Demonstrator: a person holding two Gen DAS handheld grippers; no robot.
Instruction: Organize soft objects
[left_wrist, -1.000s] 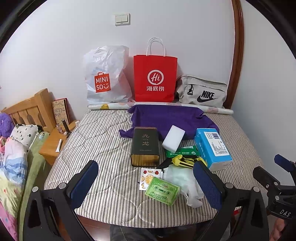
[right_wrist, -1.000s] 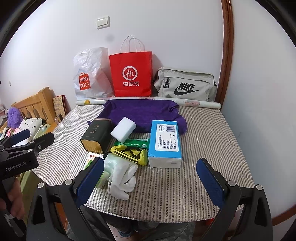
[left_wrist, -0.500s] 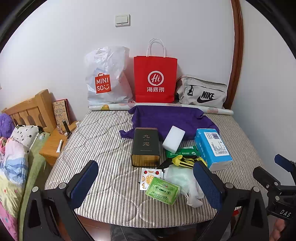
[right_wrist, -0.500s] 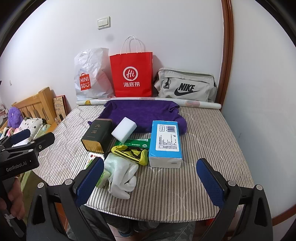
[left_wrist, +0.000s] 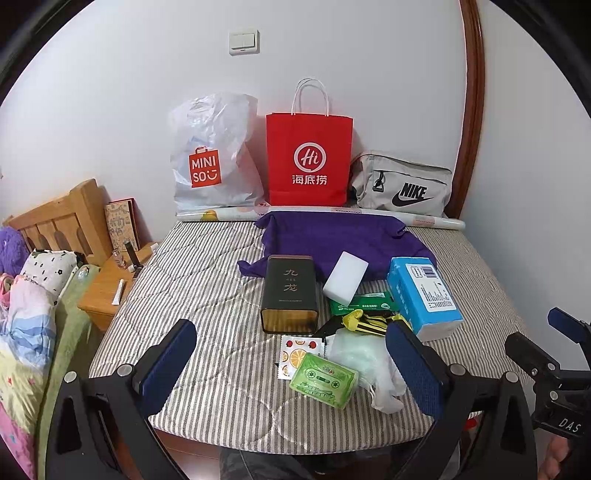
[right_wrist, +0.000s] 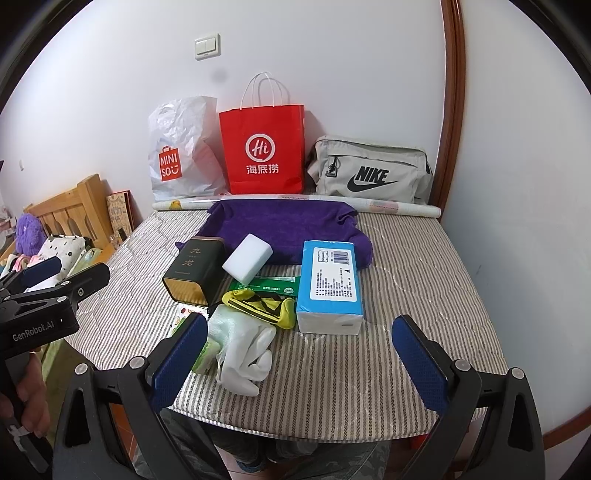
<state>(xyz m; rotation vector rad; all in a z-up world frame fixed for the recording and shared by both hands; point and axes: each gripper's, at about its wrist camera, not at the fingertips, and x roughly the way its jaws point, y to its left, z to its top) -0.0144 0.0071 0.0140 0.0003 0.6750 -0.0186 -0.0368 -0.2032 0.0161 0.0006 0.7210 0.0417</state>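
Observation:
On the striped mattress (left_wrist: 207, 295) (right_wrist: 406, 288) lie a purple cloth (left_wrist: 347, 236) (right_wrist: 288, 225), a white sponge (left_wrist: 345, 278) (right_wrist: 247, 264), a yellow-black sock (left_wrist: 369, 319) (right_wrist: 262, 304), white gloves (left_wrist: 369, 365) (right_wrist: 243, 350), a blue tissue pack (left_wrist: 424, 295) (right_wrist: 330, 284), a green wipes pack (left_wrist: 360, 301) (right_wrist: 273, 284), a dark tin (left_wrist: 290, 293) (right_wrist: 194, 271) and a green cassette-shaped case (left_wrist: 325, 380). My left gripper (left_wrist: 291, 369) is open above the near edge, in front of the case. My right gripper (right_wrist: 299, 362) is open, in front of the gloves and tissue pack.
A white Miniso bag (left_wrist: 210, 155), a red paper bag (left_wrist: 308, 158) and a grey Nike bag (left_wrist: 402, 188) stand against the back wall behind a paper roll (left_wrist: 424, 219). A wooden nightstand (left_wrist: 110, 284) and bedding (left_wrist: 26, 317) are on the left. A fruit-print card (left_wrist: 295, 350) lies by the tin.
Both views have drifted very slightly; the objects and both grippers stay as they were.

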